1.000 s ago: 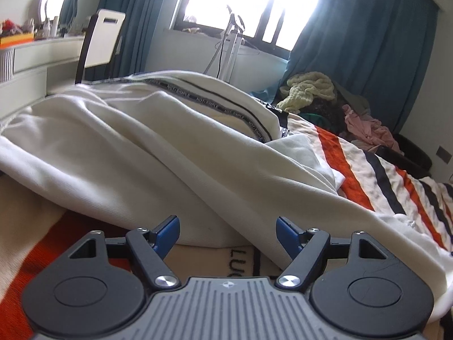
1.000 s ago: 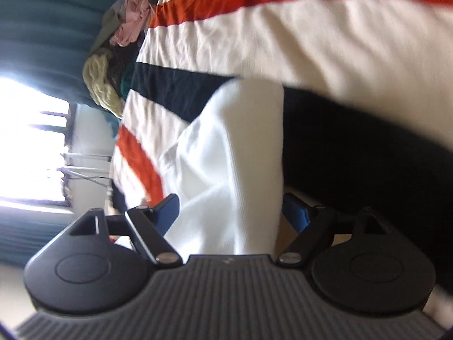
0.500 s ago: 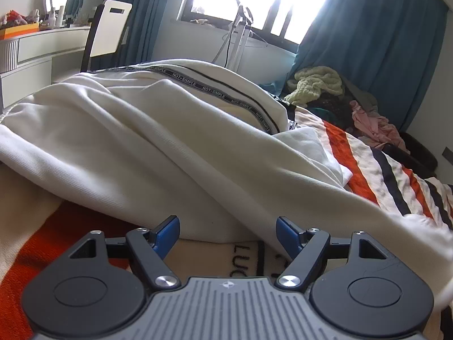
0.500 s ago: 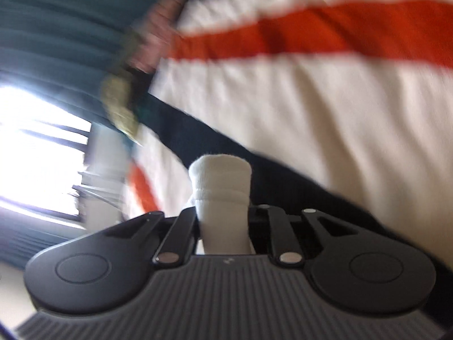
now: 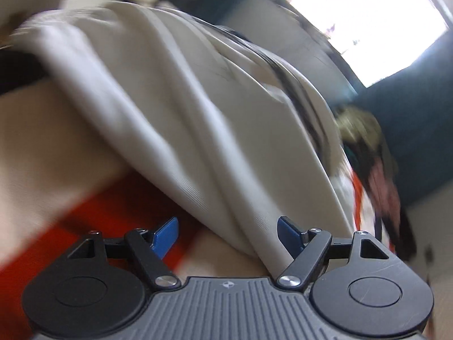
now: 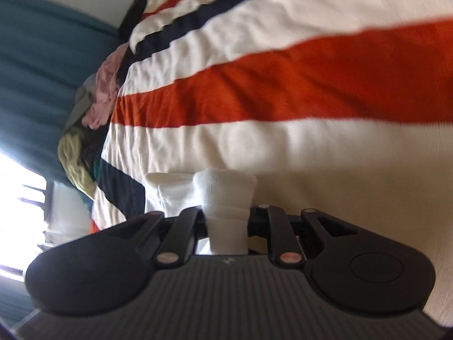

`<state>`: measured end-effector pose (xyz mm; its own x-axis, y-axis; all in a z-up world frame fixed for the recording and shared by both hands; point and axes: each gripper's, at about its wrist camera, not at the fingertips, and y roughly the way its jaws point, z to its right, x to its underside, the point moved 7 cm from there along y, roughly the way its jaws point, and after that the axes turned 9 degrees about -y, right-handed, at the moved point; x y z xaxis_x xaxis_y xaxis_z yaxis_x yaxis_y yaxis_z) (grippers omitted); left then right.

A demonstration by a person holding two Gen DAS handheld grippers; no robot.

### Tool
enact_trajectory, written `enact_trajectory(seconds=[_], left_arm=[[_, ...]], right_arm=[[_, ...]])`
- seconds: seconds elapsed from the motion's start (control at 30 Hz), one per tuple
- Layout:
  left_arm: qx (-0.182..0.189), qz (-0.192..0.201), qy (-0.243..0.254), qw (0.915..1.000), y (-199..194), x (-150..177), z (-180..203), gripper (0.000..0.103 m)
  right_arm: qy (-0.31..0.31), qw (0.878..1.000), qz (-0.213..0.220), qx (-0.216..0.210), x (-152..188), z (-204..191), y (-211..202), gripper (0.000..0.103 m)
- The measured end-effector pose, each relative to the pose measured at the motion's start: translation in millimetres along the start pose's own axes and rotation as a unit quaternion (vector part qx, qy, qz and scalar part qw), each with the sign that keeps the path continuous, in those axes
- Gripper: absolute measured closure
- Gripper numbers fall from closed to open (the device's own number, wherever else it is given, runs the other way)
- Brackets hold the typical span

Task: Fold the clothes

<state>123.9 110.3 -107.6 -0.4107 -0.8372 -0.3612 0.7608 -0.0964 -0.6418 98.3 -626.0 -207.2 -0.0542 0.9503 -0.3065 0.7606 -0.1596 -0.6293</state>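
Note:
A cream white garment (image 5: 198, 107) with a dark lettered band lies in long folds across the striped bedspread (image 5: 119, 206). In the left wrist view my left gripper (image 5: 228, 231) stands open, and a fold of the garment runs down between its blue fingertips without being pressed. The picture is tilted and blurred. In the right wrist view my right gripper (image 6: 226, 212) is shut on a bunched end of the white garment (image 6: 225, 195), which sticks out past the jaws. More white cloth (image 6: 164, 195) hangs beside it on the left.
The bedspread (image 6: 283, 90) has orange, navy and cream stripes. A pile of loose clothes (image 6: 90, 113) in pink, yellow and grey sits at the bed's edge by teal curtains (image 6: 42, 56). A bright window (image 5: 376, 17) is behind.
My right gripper closed on the white cloth end and carried it over the stripes. The left gripper rolled and swung sideways, and the garment fold now lies between its open fingers.

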Motion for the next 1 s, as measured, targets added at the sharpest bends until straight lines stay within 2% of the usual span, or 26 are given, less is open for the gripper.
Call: enact_trajectory(seconds=[0.1, 0.2, 0.33, 0.4, 0.43, 0.47, 0.5, 0.7, 0.83, 0.93, 1.0], left_arm=[[-0.019, 0.020, -0.064, 0.9976, -11.6, -37.5, -20.2, 0.023], [-0.029, 0.049, -0.120, 0.9911, -22.0, -71.4, -39.6, 0.024], [-0.051, 0.099, -0.105, 0.9882, -22.5, -98.7, -46.0, 0.030], [-0.063, 0.107, -0.108, 0.9864, -18.3, -110.2, -53.2, 0.044], [-0.075, 0.109, -0.107, 0.9855, -16.5, -115.9, -58.6, 0.062], [-0.085, 0.111, -0.103, 0.9848, -14.8, -121.2, -62.3, 0.087], [-0.090, 0.112, -0.101, 0.9845, -14.8, -126.3, -65.5, 0.092], [-0.051, 0.115, -0.102, 0.9868, -62.7, -163.1, -69.6, 0.096], [0.006, 0.106, -0.093, 0.9900, -113.6, -183.6, -65.0, 0.096], [0.008, 0.095, -0.073, 0.9928, -140.7, -184.3, -72.7, 0.096], [-0.013, 0.084, -0.059, 0.9946, -143.2, -180.2, -88.7, 0.096]], right_arm=[[-0.019, 1.000, 0.005, 0.001, 3.3, -1.5, -0.3, 0.088], [-0.031, 0.999, 0.011, -0.002, 0.2, -8.8, 0.1, 0.088], [-0.033, 0.999, 0.013, 0.001, -5.2, -11.5, 4.2, 0.088], [-0.047, 0.999, 0.017, 0.006, -5.7, -14.0, 3.1, 0.088], [-0.060, 0.998, 0.020, 0.009, -5.9, -16.6, 2.5, 0.088], [-0.073, 0.997, 0.024, 0.013, -6.1, -19.2, 1.9, 0.088], [-0.081, 0.996, 0.029, 0.015, -6.1, -21.4, 0.9, 0.088], [-0.086, 0.995, 0.053, 0.014, -7.8, -25.7, -8.4, 0.089], [-0.065, 0.996, 0.048, 0.031, -3.9, -18.9, -21.4, 0.088], [-0.044, 0.997, 0.033, 0.054, 1.3, -8.4, -33.3, 0.088], [-0.025, 0.996, 0.023, 0.076, 6.0, 2.9, -40.2, 0.088]])
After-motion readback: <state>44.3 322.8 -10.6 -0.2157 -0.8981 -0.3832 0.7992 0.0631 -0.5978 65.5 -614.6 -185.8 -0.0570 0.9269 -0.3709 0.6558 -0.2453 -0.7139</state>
